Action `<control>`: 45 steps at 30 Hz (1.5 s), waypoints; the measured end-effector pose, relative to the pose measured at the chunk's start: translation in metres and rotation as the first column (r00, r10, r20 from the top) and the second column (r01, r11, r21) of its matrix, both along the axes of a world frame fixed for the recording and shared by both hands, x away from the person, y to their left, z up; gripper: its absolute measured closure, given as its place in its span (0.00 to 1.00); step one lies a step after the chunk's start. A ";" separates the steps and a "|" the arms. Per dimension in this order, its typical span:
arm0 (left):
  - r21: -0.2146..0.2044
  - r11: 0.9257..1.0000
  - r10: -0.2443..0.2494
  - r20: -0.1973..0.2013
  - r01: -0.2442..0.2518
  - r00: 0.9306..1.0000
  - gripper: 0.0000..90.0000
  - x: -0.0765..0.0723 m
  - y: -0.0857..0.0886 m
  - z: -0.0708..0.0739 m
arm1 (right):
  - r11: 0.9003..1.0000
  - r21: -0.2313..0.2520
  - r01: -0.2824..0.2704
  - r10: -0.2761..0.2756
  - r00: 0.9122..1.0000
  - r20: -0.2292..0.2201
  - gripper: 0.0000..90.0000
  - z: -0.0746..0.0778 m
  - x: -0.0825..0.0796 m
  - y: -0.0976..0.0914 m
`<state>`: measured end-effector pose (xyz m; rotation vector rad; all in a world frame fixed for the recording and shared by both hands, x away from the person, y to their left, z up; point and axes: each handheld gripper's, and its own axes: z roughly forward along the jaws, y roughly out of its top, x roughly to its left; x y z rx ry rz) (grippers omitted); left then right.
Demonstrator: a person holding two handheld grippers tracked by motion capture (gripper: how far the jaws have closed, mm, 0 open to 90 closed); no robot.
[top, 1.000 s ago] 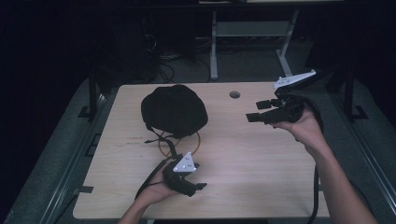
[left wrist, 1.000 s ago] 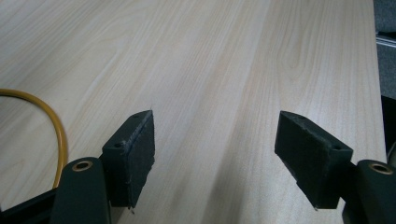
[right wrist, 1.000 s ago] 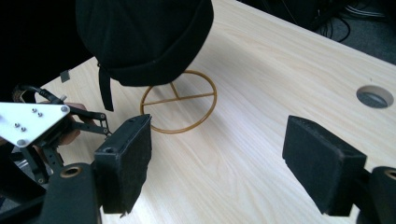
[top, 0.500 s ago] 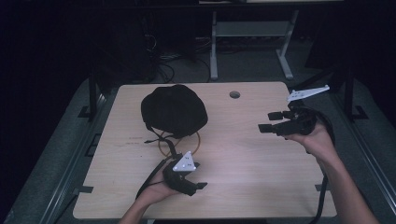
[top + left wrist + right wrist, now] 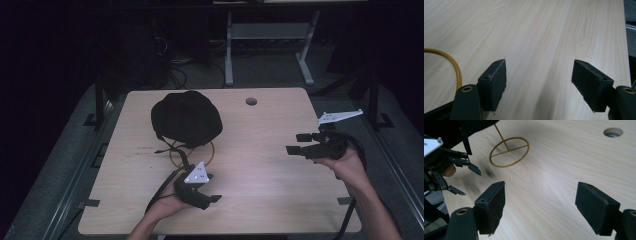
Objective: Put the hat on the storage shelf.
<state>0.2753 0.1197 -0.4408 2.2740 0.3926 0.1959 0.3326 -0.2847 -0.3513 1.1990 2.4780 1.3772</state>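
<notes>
your right tongs (image 5: 300,143) have dropped and pulled back over the last second: from a spot up near the hole (image 5: 251,101) at the upper right of the surface (image 5: 280,200), they now sit lower, at the right-centre of the high view, close to the surface's right edge and pointing left across the bare wood. their jaws stand wide apart with nothing between them, as the right gripper view makes plain. your left tongs (image 5: 206,194) have not moved in that time; they rest at the lower centre of the high view, also released, jaws spread over empty wood in the left gripper view. the black hat (image 5: 186,118) lies where it was, upper left of centre on the surface, and the yellow wire ring (image 5: 191,155) pokes out from under its near edge, just above your left hand (image 5: 167,204); in the right gripper view the ring (image 5: 509,151) shows at the upper left with your left tongs (image 5: 461,178) beside it. so the shift reads as your right hand backing away from the work rather than closing in, and neither tongs touch the hat or ring. if the hat is what you mean to handle, your left tongs are much the nearer, and the right ones would have to cross the whole surface.
</notes>
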 end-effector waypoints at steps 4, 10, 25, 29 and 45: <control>0.000 1.000 0.002 -0.004 -0.002 1.000 0.31 0.000 0.000 0.000 | 1.000 0.005 0.013 -0.013 1.000 -0.011 0.26 -0.010 -0.005 -0.007; 0.004 1.000 0.003 -0.002 -0.003 1.000 0.31 0.001 0.000 -0.001 | 1.000 0.020 0.024 -0.023 1.000 -0.016 0.26 -0.023 -0.015 -0.014; -0.015 1.000 0.012 0.000 -0.012 1.000 0.31 0.001 0.001 0.000 | 0.999 0.001 0.047 -0.047 0.999 -0.026 0.26 -0.053 -0.038 -0.028; -0.005 1.000 0.010 -0.004 -0.010 1.000 0.31 0.001 0.002 -0.001 | 0.999 -0.004 0.054 -0.054 0.998 -0.029 0.26 -0.059 -0.047 -0.032; -0.014 1.000 0.007 -0.003 -0.007 1.000 0.31 0.001 0.000 -0.001 | 0.997 0.012 0.074 -0.074 0.997 -0.036 0.26 -0.088 -0.078 -0.044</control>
